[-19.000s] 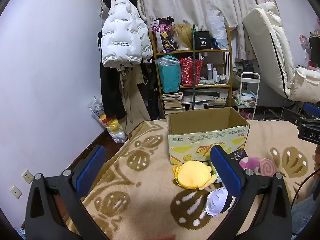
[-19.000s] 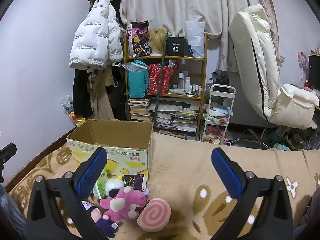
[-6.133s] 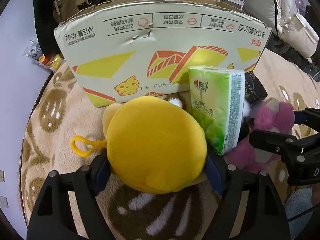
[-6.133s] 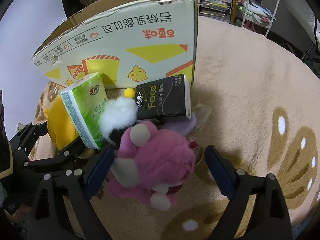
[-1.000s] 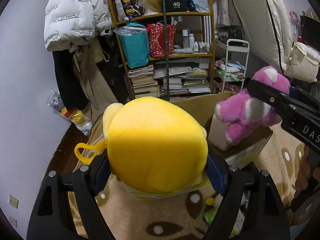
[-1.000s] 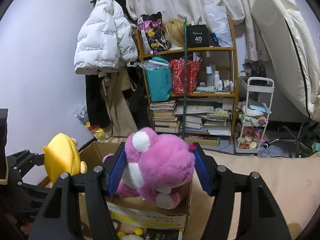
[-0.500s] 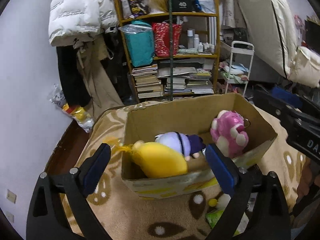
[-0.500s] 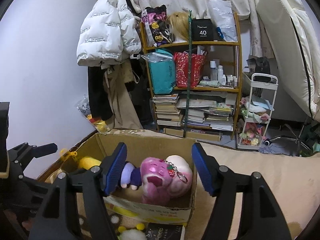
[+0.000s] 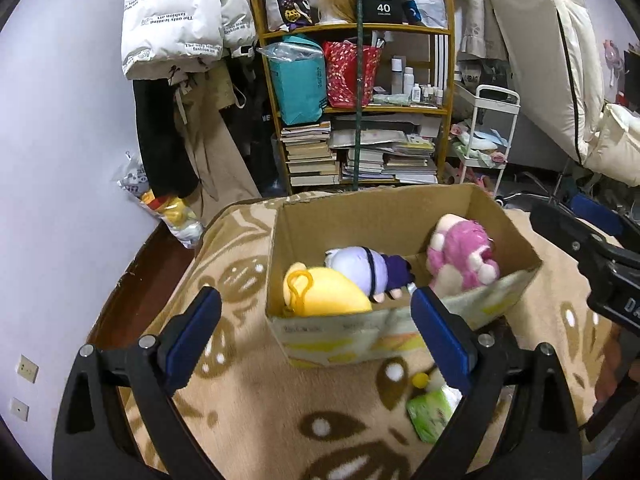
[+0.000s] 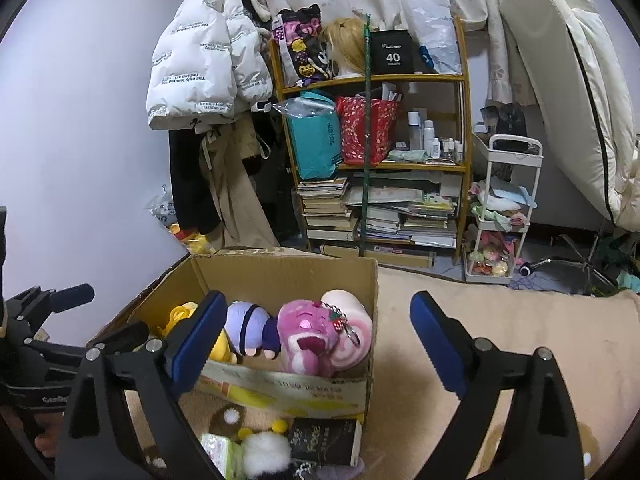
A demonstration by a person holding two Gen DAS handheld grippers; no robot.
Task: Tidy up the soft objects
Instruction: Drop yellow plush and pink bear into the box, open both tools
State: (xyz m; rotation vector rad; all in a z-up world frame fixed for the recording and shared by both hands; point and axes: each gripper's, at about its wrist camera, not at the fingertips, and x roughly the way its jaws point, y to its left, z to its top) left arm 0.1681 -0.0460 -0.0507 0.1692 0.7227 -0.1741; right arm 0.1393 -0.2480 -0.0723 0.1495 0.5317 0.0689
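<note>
4 plush toys (image 10: 304,336) sit in my box (image 9: 472,316), centre frame; both tongs (image 9: 316,336) (image 10: 318,336) open, empty; tissue packs (image 10: 324,438) and white pompom (image 10: 266,454) remain, bottom.

My left wrist camera looks down past my spread fingers at the cardboard box (image 9: 400,320) in mid frame, close by. My right wrist camera sits lower and nearer, box (image 10: 280,392) at lower left. Both share the box and the bookshelf (image 9: 360,100) behind it.
</note>
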